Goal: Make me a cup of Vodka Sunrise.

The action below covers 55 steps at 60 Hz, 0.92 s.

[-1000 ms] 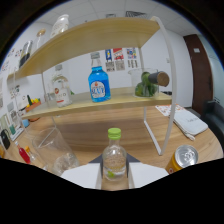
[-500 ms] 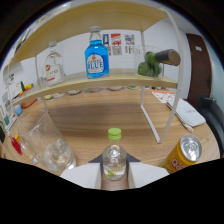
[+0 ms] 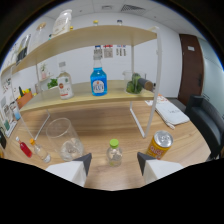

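Gripper (image 3: pixel 114 161) points level across a wooden table (image 3: pixel 110 125) toward a two-tier wooden shelf (image 3: pixel 95 37). Its two fingers stand spread wide apart, tips dark and wedge-shaped. They clasp nothing.

One small clear bottle with a green cap (image 3: pixel 114 152) stands upright on the table in the gap between the fingertips, slightly ahead of them, clear space at both sides. Touching neither finger.

One clear empty glass (image 3: pixel 62 138) stands ahead of the left finger, near the small bottle but apart from it. One orange drink can (image 3: pixel 160 144), top silver, stands just ahead of the right finger beside a white shelf leg (image 3: pixel 139 116). Can's printing too small to read.

Beside the glass: two slim items lying on the table, one red (image 3: pixel 23 148), one pale with an orange tip (image 3: pixel 40 150). Cannot tell what they are.

Lower shelf: one blue bottle (image 3: pixel 98 80) with a white label, text unreadable; one clear bottle with a red-and-white label (image 3: pixel 64 85), wording illegible; one dark green bottle lying on its side (image 3: pixel 138 83). Top shelf: one clear container (image 3: pixel 62 21).

Papers pinned on the wall (image 3: pixel 107 51) behind the shelf, print not legible. White paper pad (image 3: pixel 169 113) lies on the table beyond the can.
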{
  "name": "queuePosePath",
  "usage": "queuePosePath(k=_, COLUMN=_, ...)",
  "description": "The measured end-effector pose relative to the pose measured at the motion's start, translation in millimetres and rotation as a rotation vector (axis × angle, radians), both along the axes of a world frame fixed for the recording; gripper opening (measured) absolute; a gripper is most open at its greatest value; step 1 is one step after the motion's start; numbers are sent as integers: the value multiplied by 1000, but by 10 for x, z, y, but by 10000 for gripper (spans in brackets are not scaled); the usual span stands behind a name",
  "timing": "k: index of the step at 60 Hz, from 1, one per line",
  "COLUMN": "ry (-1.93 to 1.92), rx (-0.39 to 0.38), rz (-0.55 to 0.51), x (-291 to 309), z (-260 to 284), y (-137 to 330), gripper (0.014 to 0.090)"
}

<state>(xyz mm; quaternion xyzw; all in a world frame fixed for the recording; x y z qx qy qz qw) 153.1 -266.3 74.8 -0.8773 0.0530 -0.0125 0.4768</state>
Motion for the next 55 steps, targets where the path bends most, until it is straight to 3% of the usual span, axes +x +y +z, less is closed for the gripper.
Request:
queuePosePath(k=19, ry=-26, rx=-1, rz=-7, x=-500, z=767, y=-655, gripper=852)
queuePosePath(k=39, ry=5, rx=-35, rz=32, x=-1073, z=771, y=-1000, gripper=860)
queuePosePath(k=55, ry=-25, rx=-54, rz=29, x=-1126, z=731, y=-1043, gripper=859)
